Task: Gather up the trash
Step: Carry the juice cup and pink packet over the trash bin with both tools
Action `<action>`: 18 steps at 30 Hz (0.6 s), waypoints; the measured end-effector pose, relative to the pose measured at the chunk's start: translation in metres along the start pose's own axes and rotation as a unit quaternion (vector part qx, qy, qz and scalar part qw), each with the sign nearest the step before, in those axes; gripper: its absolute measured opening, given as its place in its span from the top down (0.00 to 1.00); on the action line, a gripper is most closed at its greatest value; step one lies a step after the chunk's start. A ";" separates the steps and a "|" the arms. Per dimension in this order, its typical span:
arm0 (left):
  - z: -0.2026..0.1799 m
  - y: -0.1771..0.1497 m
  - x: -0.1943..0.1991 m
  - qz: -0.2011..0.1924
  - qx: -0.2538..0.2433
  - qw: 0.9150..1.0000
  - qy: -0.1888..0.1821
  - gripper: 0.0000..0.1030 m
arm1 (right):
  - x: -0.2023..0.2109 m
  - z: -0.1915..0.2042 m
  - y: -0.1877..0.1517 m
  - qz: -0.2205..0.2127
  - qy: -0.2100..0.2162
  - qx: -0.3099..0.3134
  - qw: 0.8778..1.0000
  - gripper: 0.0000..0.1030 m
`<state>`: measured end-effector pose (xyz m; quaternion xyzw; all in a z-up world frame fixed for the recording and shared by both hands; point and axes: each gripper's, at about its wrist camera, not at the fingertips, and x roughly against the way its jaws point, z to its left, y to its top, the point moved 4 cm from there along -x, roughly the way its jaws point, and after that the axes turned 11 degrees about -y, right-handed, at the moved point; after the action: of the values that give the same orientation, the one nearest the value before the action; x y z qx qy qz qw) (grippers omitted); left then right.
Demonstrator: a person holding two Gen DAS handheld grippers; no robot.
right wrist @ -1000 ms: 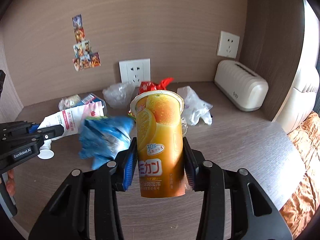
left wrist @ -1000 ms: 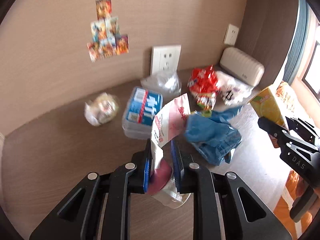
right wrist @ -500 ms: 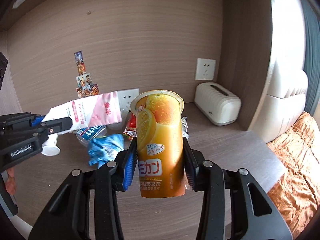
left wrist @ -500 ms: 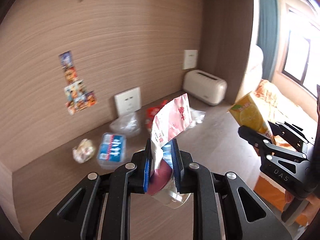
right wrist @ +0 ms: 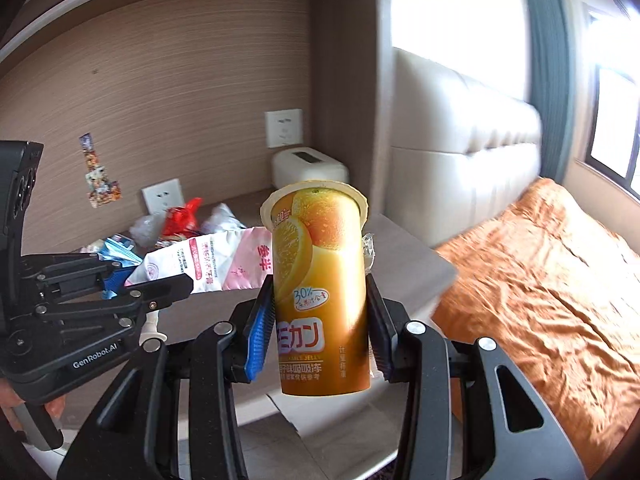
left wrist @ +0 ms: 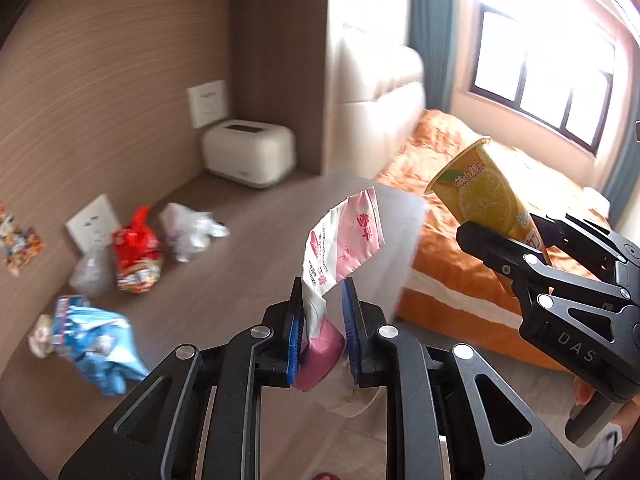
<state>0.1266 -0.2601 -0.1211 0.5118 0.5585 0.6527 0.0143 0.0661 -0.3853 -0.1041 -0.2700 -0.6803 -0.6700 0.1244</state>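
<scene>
My left gripper [left wrist: 320, 308] is shut on a pink and white pouch [left wrist: 344, 236] with a white spout hanging below the pads. From the right wrist view the same pouch [right wrist: 216, 258] shows in the left gripper [right wrist: 160, 286] at the left. My right gripper [right wrist: 320, 320] is shut on an upright orange jelly cup [right wrist: 320, 292]. In the left wrist view that cup [left wrist: 482, 192] tilts at the right in the right gripper [left wrist: 504, 248]. Both grippers hang near the desk's right edge, beside the bed.
On the wooden desk [left wrist: 240, 264] lie a blue wrapper [left wrist: 100, 348], a red snack bag [left wrist: 138, 254], clear plastic bags [left wrist: 188, 230] and a white toaster-like box [left wrist: 250, 152]. An orange bedspread [right wrist: 540, 280] and a cream headboard [right wrist: 460, 144] are to the right.
Both grippers have pulled back and swung right, away from the wall and the litter, each keeping its hold. The bed and window have come into view.
</scene>
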 end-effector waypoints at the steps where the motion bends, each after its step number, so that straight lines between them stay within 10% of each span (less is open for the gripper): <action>1: -0.014 -0.001 -0.007 0.006 -0.008 1.000 -0.012 0.82 | 0.002 -0.010 -0.005 0.004 -0.007 -0.005 1.000 0.58; 18: -0.181 -0.059 -0.078 0.092 -0.091 0.985 -0.117 0.82 | 0.049 -0.141 -0.106 0.073 -0.092 -0.092 0.989 0.58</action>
<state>0.0075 -0.4129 -0.1888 0.6304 0.4420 0.6348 0.0659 -0.0585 -0.5093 -0.1572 -0.3896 -0.6025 -0.6914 0.0848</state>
